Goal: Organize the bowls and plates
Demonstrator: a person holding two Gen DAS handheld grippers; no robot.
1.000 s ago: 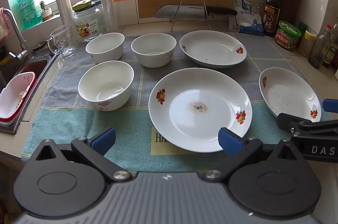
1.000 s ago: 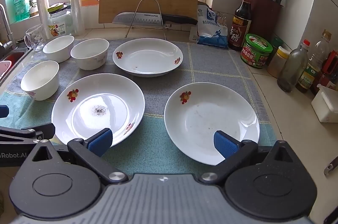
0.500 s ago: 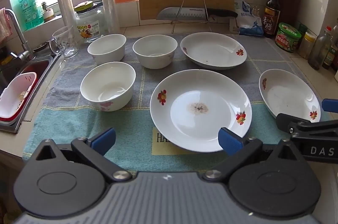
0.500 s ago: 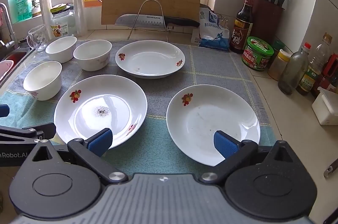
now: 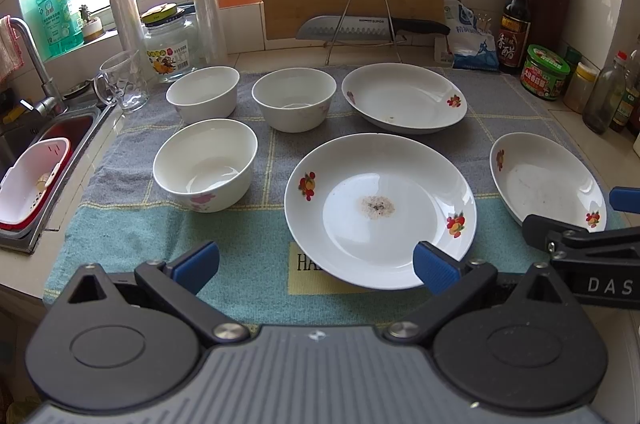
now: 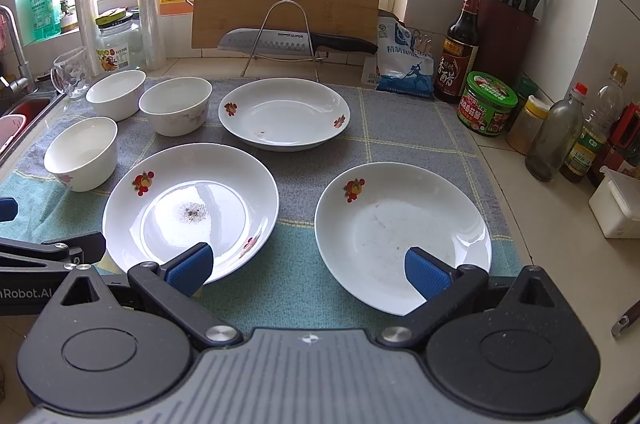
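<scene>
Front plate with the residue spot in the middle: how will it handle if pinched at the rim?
The front plate looks like glazed ceramic, so probably stiff, slick under the pads and chippable. It lies flat on the towel with a low rim, so getting a finger beneath may need a tilt. Held at one edge, it will likely sag; nothing suggests rolling.

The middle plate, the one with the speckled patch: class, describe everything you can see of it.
The middle plate is round, white and glossy, seemingly ceramic, with a shallow well and fruit prints on its rim. A brownish, dark-speckled residue sits at its centre. It lies flat and upright on the checked cloth, apart from the other dishes, touched by neither gripper.
</scene>
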